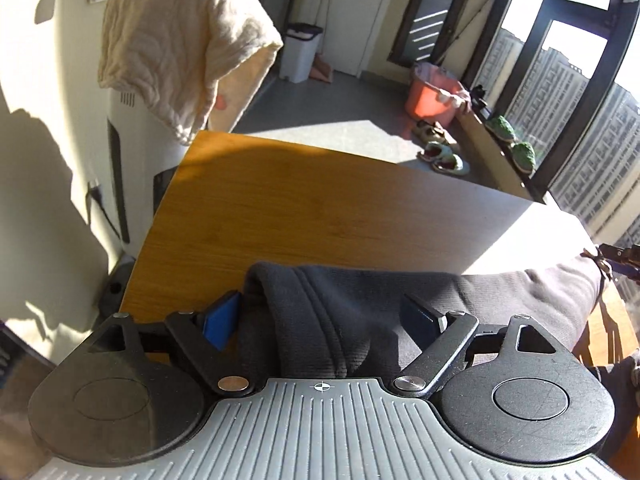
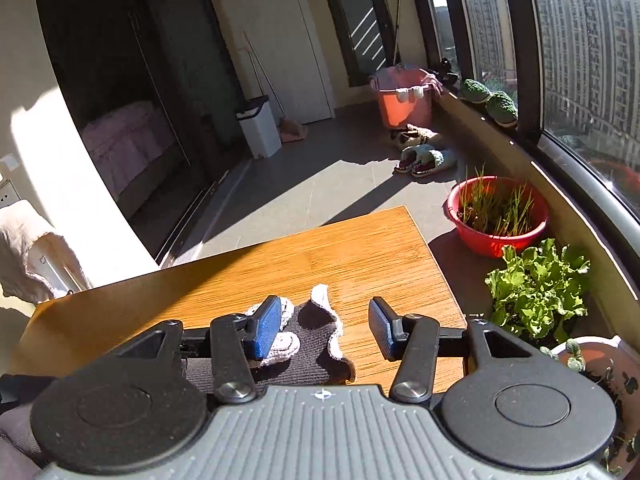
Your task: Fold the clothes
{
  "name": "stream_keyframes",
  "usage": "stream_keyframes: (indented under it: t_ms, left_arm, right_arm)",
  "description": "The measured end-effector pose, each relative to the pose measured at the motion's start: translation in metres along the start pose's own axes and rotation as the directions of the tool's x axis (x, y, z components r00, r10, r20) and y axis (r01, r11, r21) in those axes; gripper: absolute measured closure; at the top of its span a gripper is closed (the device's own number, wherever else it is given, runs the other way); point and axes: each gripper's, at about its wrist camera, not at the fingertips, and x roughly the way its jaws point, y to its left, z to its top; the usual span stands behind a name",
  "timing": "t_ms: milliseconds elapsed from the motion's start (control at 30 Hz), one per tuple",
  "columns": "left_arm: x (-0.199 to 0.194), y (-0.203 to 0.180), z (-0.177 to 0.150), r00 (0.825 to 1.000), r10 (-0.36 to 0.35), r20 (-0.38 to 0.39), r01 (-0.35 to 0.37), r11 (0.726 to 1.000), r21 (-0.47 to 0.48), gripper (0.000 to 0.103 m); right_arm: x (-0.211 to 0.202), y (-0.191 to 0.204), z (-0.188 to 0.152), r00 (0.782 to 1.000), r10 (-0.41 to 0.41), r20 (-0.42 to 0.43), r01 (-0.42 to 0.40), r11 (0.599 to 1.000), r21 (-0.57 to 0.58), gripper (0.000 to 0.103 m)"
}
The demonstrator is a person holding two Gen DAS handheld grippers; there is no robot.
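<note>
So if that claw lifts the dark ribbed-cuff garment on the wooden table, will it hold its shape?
Probably not. The dark ribbed-cuff garment already lies in soft rolls and folds, so it would likely droop to either side of the left claw. Its thick knit suggests some weight. On the smooth wooden table, it would probably slide or bunch if pushed.

The setting is identified as a home, specifically an enclosed, sunlit apartment balcony with a grey tiled floor (image 2: 320,176) and tall black-framed windows (image 2: 516,40) through which high-rise residential blocks (image 2: 592,52) are seen. Domestic use is indicated by a light wooden table (image 2: 320,256), a white lidded waste bin (image 2: 259,128), an orange plastic bucket (image 2: 402,102), knitted slippers (image 2: 424,162) and a red plastic basin of green shoots (image 2: 496,216). A pink-covered bed (image 2: 124,140) is visible behind a dark sliding glass door (image 2: 132,68).
</note>
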Motion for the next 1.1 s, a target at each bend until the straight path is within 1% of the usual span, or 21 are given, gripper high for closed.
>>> stream_keyframes:
  t_ms: [33, 67, 100, 200, 267, 367, 433, 500, 567, 600, 667, 767, 800, 833, 867, 933, 967, 1000, 1033, 1067, 1100]
  left_arm:
    - [-0.001, -0.001, -0.001, 1.000, 0.007, 0.006, -0.007, 1.000, 0.020, 0.027]
    - [-0.001, -0.001, -0.002, 1.000, 0.013, 0.016, -0.014, 0.999, 0.032, 0.032]
    - [-0.001, 0.000, -0.002, 1.000, 0.012, 0.022, -0.013, 0.999, 0.034, 0.039]
    - [0.002, 0.005, 0.007, 1.000, -0.012, 0.026, 0.012, 1.000, -0.002, 0.052]
    - [-0.001, 0.005, 0.018, 0.999, -0.029, 0.042, 0.029, 0.999, -0.018, 0.056]
    - [-0.035, -0.003, 0.033, 0.988, -0.056, 0.141, 0.056, 0.998, 0.005, 0.061]
    - [-0.071, -0.004, 0.032, 0.970, -0.104, 0.218, 0.105, 0.994, 0.010, 0.062]
    - [-0.106, -0.003, 0.019, 0.951, -0.138, 0.275, 0.139, 0.990, 0.015, 0.062]
    - [-0.132, 0.002, -0.005, 0.944, -0.150, 0.293, 0.154, 0.988, 0.010, 0.062]
    - [-0.140, 0.005, -0.019, 0.946, -0.154, 0.287, 0.160, 0.987, 0.001, 0.062]
    - [-0.150, 0.013, -0.049, 0.956, -0.144, 0.255, 0.156, 0.987, -0.028, 0.063]
    - [-0.159, 0.027, -0.082, 0.970, -0.124, 0.209, 0.141, 0.988, -0.068, 0.062]
    - [-0.162, 0.032, -0.089, 0.971, -0.123, 0.203, 0.142, 0.986, -0.083, 0.058]
    - [-0.165, 0.036, -0.094, 0.972, -0.123, 0.201, 0.144, 0.985, -0.093, 0.050]
    - [-0.167, 0.039, -0.097, 0.971, -0.122, 0.203, 0.145, 0.984, -0.101, 0.045]
    - [-0.170, 0.042, -0.098, 0.970, -0.120, 0.212, 0.145, 0.983, -0.110, 0.036]
    - [-0.170, 0.042, -0.097, 0.969, -0.121, 0.215, 0.148, 0.983, -0.112, 0.032]
    - [-0.168, 0.039, -0.097, 0.968, -0.128, 0.217, 0.154, 0.982, -0.109, 0.023]
    - [-0.165, 0.037, -0.096, 0.967, -0.135, 0.218, 0.161, 0.981, -0.105, 0.015]
    - [-0.160, 0.032, -0.095, 0.967, -0.142, 0.213, 0.166, 0.981, -0.098, 0.013]
    - [-0.154, 0.027, -0.094, 0.968, -0.144, 0.206, 0.166, 0.982, -0.093, 0.009]
  right_arm:
    - [0.006, 0.000, 0.000, 1.000, 0.007, -0.017, -0.007, 1.000, 0.008, 0.053]
    - [0.010, 0.002, -0.002, 1.000, 0.015, -0.025, -0.015, 1.000, 0.003, 0.055]
    - [0.013, 0.004, -0.003, 0.999, 0.023, -0.033, -0.023, 1.000, -0.002, 0.066]
    - [0.013, 0.017, -0.002, 1.000, 0.017, -0.024, -0.018, 0.999, -0.050, 0.086]
    - [0.001, 0.026, 0.003, 1.000, 0.025, 0.016, -0.024, 0.997, -0.079, 0.092]
    - [-0.033, 0.034, 0.013, 0.992, 0.066, 0.105, -0.055, 0.993, -0.103, 0.093]
    - [-0.067, 0.030, 0.014, 0.979, 0.100, 0.177, -0.081, 0.991, -0.109, 0.093]
    - [-0.100, 0.024, 0.005, 0.966, 0.111, 0.232, -0.084, 0.989, -0.124, 0.093]
    - [-0.127, 0.015, -0.014, 0.963, 0.108, 0.247, -0.075, 0.987, -0.139, 0.093]
    - [-0.139, 0.010, -0.025, 0.964, 0.104, 0.245, -0.068, 0.986, -0.149, 0.093]
    - [-0.153, 0.002, -0.052, 0.974, 0.080, 0.210, -0.043, 0.984, -0.175, 0.092]
    - [-0.168, -0.009, -0.088, 0.983, 0.018, 0.182, 0.020, 0.978, -0.208, 0.092]
    - [-0.173, -0.012, -0.096, 0.983, -0.003, 0.183, 0.042, 0.977, -0.210, 0.091]
    - [-0.179, -0.016, -0.101, 0.982, -0.018, 0.188, 0.056, 0.978, -0.199, 0.089]
    - [-0.184, -0.021, -0.103, 0.981, -0.026, 0.193, 0.061, 0.982, -0.178, 0.087]
    - [-0.190, -0.029, -0.103, 0.980, -0.017, 0.196, 0.043, 0.990, -0.132, 0.080]
    - [-0.192, -0.032, -0.103, 0.981, -0.008, 0.196, 0.031, 0.993, -0.112, 0.073]
    - [-0.193, -0.033, -0.104, 0.981, 0.001, 0.192, 0.018, 0.995, -0.101, 0.067]
    - [-0.191, -0.032, -0.106, 0.982, 0.009, 0.187, 0.009, 0.995, -0.095, 0.065]
    - [-0.189, -0.031, -0.109, 0.984, 0.016, 0.177, 0.001, 0.996, -0.094, 0.063]
    - [-0.185, -0.029, -0.111, 0.987, 0.025, 0.162, -0.009, 0.996, -0.094, 0.057]
